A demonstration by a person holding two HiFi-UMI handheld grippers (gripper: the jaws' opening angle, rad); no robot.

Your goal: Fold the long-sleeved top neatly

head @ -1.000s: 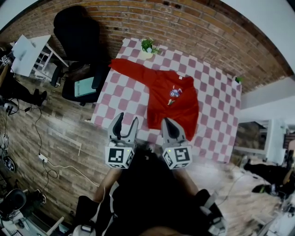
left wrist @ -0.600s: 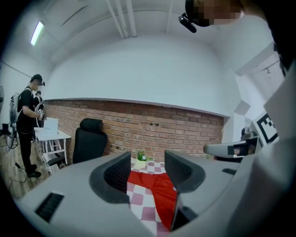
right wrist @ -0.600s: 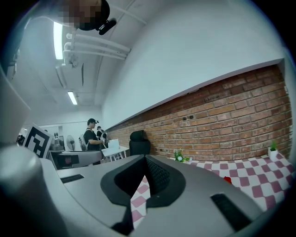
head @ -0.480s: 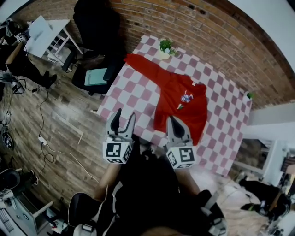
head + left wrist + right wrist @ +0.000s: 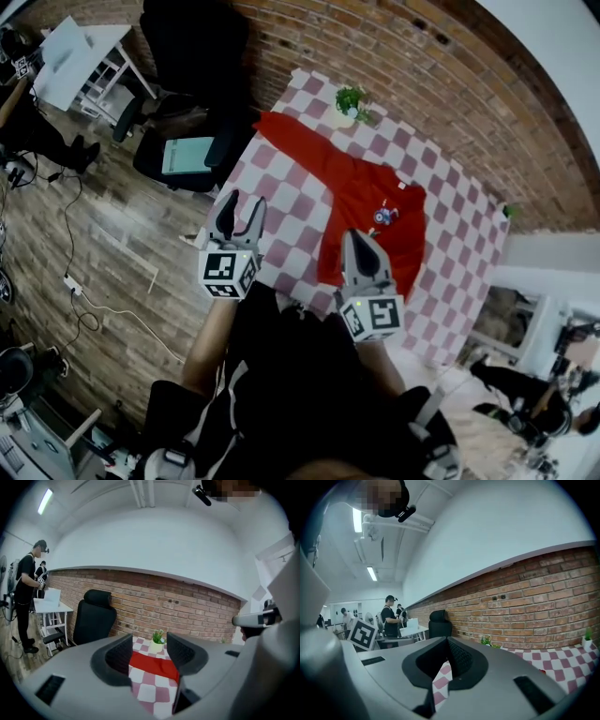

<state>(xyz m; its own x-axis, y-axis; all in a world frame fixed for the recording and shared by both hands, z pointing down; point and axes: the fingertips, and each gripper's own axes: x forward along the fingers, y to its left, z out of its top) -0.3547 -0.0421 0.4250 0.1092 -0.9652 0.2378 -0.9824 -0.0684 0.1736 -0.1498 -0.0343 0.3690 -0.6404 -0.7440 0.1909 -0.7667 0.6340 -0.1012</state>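
Red long-sleeved top [image 5: 370, 217] lies flat on the checked table [image 5: 281, 202] at frame centre, one sleeve stretched upper left, folding apparently not begun; left gripper [image 5: 242, 202] gapes empty, right gripper [image 5: 360, 246] is clenched on nothing.

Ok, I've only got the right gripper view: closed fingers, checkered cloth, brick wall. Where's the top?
Observer: The red top lies spread on the table. In the head view, the right gripper shows over its near hem.
Operator: And the sleeves?
Observer: One sleeve stretches out toward the potted plant at the far corner.
Operator: Left gripper?
Observer: The left gripper is by the table's left edge, fingers apart, nothing held between them.
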